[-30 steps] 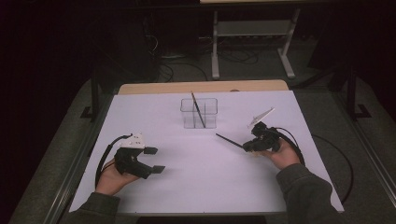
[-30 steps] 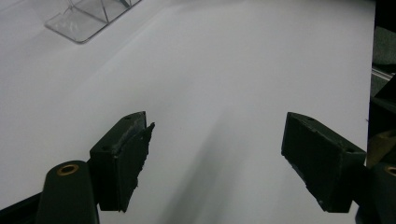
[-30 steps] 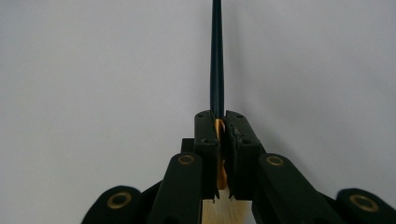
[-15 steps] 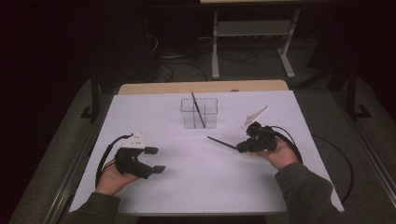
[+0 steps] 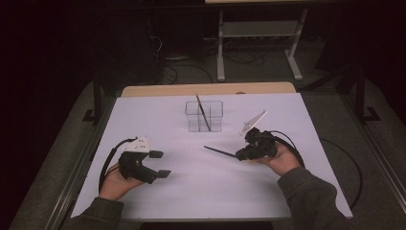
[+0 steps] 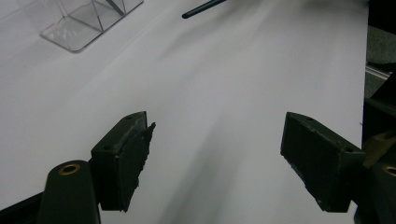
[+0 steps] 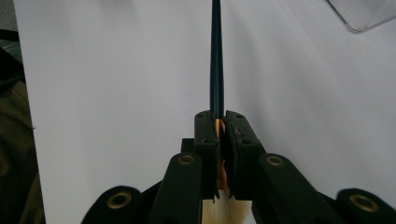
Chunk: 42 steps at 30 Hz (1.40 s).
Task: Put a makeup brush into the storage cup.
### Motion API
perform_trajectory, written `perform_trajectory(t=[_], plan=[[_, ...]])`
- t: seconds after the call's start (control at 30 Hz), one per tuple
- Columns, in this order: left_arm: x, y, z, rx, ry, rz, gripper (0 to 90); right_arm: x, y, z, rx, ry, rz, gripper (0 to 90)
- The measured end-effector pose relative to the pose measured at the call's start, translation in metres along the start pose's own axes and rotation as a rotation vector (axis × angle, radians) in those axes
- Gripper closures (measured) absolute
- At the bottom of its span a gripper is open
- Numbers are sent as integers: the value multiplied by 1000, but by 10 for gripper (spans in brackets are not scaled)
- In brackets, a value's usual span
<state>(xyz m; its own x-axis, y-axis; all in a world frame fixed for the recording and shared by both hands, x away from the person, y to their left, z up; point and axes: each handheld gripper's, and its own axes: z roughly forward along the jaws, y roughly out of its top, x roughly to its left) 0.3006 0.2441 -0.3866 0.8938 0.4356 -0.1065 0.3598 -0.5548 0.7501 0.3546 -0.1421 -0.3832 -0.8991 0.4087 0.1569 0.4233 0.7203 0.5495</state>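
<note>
From above, the right tongs (image 5: 239,154) are clamped on a thin dark brush (image 5: 219,152), its long handle pointing away from the hand toward the counter's (image 5: 306,124) middle. The clear holder (image 5: 204,116), with another brush (image 5: 203,111) leaning inside, stands just beyond and left of that tip, nearer the right hand. The left tongs (image 5: 160,164) rest spread and empty.

Left gripper view: jaws wide apart, the holder (image 6: 84,23) far off.

Right gripper view: jaws pinch the brush (image 7: 216,60), handle straight ahead, bristles behind; the holder's corner (image 7: 362,14) lies up right.
</note>
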Motion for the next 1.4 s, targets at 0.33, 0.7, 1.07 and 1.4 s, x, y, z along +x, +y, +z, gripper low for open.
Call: perform_trajectory(t=[0.33, 0.7, 1.07, 1.4], plan=[[-2, 2, 1, -2, -6, 9, 234, 11, 12, 7, 7, 32, -42, 835], [-4, 5, 1, 2, -13, 23, 237, 25, 29, 17, 28, 72, -94, 835], [-6, 7, 2, -3, -19, 32, 244, 36, 42, 27, 34, 105, -141, 835], [-9, 8, 4, 4, -36, 44, 248, 45, 50, 34, 37, 126, -173, 835]])
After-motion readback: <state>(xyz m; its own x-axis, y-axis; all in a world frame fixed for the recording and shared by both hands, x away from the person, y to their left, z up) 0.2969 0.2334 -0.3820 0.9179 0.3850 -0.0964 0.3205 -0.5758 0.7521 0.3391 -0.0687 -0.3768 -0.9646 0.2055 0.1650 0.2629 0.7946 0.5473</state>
